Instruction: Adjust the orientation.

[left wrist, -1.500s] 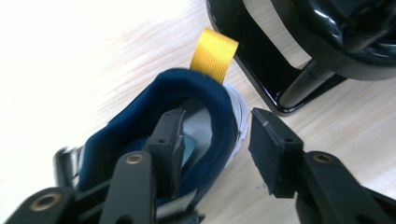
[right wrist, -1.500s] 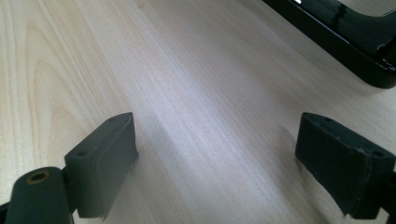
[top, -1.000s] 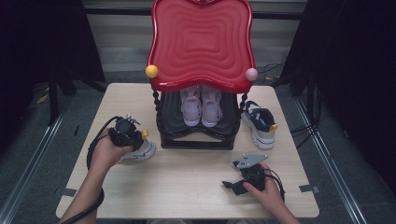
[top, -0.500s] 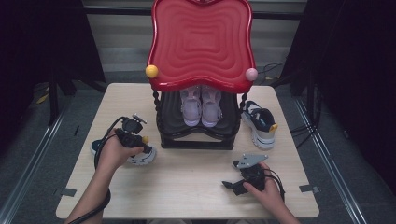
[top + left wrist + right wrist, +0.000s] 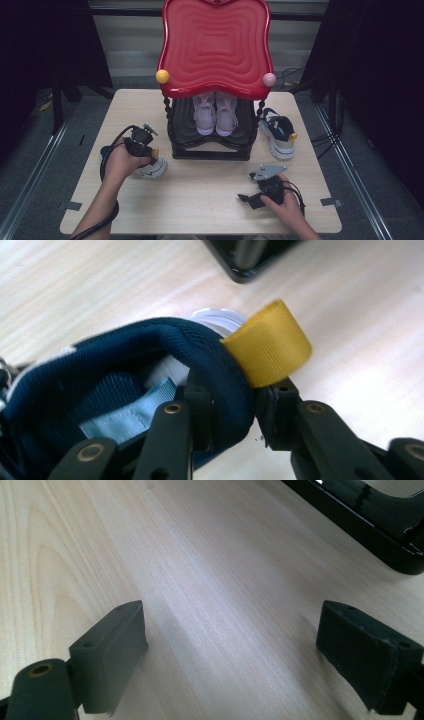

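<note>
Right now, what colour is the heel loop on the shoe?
Yellow heel loop; clearest in the left gripper view.

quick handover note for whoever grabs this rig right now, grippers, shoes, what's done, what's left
Left gripper: its jaws have just been closing and now pinch the heel collar of the navy shoe, which lies on the table left of the black rack.
Right gripper: open, nothing between its jaws, low over bare table near the front right.
Done: pink pair sits on the rack shelf.
Left: probably racking the navy shoe and its mate, which stands right of the rack.
</note>
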Available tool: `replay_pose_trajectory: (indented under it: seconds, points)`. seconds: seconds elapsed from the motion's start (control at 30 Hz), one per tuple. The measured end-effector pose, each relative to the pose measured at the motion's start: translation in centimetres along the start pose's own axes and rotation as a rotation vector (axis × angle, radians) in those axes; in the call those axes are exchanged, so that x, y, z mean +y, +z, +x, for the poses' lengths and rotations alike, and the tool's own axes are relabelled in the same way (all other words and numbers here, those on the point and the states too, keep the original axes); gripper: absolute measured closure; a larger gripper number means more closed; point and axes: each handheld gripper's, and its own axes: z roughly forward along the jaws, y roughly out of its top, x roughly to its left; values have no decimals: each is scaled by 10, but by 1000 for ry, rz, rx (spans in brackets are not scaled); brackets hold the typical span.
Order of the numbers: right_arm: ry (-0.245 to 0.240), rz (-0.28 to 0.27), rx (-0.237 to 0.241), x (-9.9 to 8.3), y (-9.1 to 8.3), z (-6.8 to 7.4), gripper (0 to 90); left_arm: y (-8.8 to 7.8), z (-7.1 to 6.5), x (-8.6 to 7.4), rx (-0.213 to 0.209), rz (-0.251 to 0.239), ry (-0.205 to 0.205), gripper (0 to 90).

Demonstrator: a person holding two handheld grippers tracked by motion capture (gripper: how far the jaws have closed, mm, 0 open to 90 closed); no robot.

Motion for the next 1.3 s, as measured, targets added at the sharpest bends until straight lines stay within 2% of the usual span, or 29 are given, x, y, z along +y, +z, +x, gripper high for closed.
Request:
replay_pose_trajectory:
  seconds: [0.07, 0.13, 0.23, 0.37, 0.47, 0.53, 0.63, 0.7, 0.83, 0.93, 1.07, 1.3]
  points:
    - [0, 0, 0, 0, 0, 0, 118, -5, -4, -3, -6, -7, 29, 709]
    - [0, 0, 0, 0, 0, 0, 118, -9, -10, -6, -44, -10, 65, 708]
    - [1, 0, 0, 0, 0, 0, 118, -12, -18, -9, -76, 2, 106, 705]
    - [0, 0, 0, 0, 0, 0, 118, -11, -25, -13, -77, 26, 133, 696]
    - [1, 0, 0, 0, 0, 0, 118, -8, -25, -14, -87, 38, 117, 673]
    - [0, 0, 0, 0, 0, 0, 118, -7, -25, -12, -79, 34, 96, 608]
    - [0, 0, 0, 0, 0, 0, 118, -7, -24, -8, -71, 66, 83, 546]
    - [0, 0, 0, 0, 0, 0, 118, -7, -24, -7, -83, 71, 73, 536]
    - [0, 0, 0, 0, 0, 0, 118, -6, -24, -3, -79, 81, 51, 491]
    - [0, 0, 0, 0, 0, 0, 118, -7, -24, -1, -77, 65, 24, 451]
    - [0, 0, 0, 0, 0, 0, 118, -6, -28, 2, -78, 59, 14, 413]
    - [0, 0, 0, 0, 0, 0, 118, -1, -32, 8, -59, 89, -7, 389]
